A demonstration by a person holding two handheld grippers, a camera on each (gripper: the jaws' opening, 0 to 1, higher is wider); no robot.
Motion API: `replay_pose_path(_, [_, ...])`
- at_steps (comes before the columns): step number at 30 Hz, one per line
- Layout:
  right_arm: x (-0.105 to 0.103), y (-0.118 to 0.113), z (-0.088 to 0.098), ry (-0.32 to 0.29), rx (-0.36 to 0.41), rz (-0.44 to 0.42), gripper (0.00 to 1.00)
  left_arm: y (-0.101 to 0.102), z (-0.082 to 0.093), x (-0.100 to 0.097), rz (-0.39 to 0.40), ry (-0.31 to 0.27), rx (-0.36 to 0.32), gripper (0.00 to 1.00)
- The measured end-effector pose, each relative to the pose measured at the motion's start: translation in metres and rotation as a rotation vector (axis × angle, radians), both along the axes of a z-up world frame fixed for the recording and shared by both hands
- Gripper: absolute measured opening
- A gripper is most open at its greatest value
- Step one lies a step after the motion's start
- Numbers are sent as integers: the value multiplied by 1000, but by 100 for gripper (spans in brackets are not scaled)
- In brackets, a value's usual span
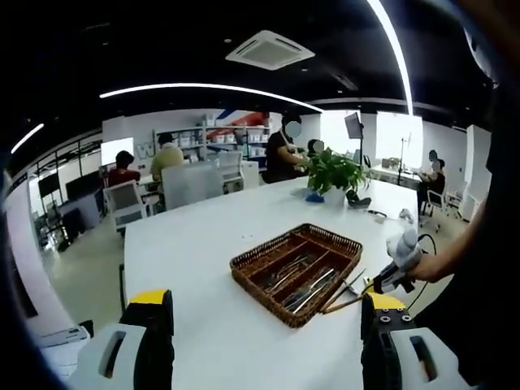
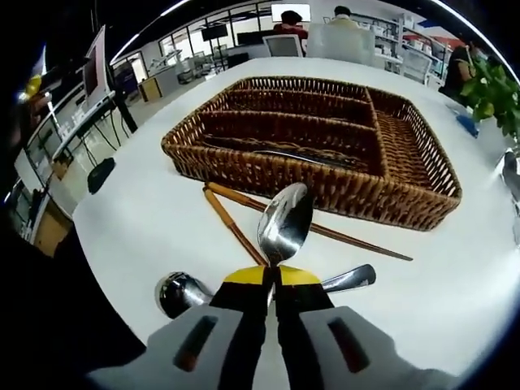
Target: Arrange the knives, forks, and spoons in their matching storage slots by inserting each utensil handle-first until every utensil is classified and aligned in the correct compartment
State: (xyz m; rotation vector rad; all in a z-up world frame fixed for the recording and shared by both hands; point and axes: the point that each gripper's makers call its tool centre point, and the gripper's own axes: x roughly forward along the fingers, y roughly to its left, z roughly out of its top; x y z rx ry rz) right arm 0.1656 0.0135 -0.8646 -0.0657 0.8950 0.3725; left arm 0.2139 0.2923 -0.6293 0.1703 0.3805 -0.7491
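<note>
Right gripper: clenched on a spoon, as seen in the right gripper view; the jaws are closed together with the handle pinched between the yellow tips.
Held spoon, axis: the long axis runs straight out along the jaws; the bowl points forward, toward the wicker tray, and is held above the white table.
Chopsticks: two wooden sticks are laid on the table just in front of the tray's near wall, under the held spoon's bowl.
Loose spoon: lying on the table beneath the jaws, bowl to the view's left, handle end to the right.
Tray contents: long slots run along the tray's length; metal utensils are seen in the nearest slot, lying lengthwise.
Left gripper: released, jaws wide apart, nothing between them, held over the table short of the tray.
Right gripper from the left gripper view: seen beside the tray's right corner.
Plant: standing at the far end of the table.
</note>
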Motion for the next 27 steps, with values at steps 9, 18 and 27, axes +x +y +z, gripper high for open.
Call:
replay_pose_path(9, [0, 7, 9, -31, -34, 112, 0, -8, 0, 6, -11, -7, 1, 100])
replay_pose_path(18, [1, 4, 7, -40, -4, 129, 0, -19, -4, 4, -15, -4, -1, 100])
replay_pose_path(27, [5, 9, 1, -42, -46, 209, 1, -22, -5, 3, -9, -6, 7, 100])
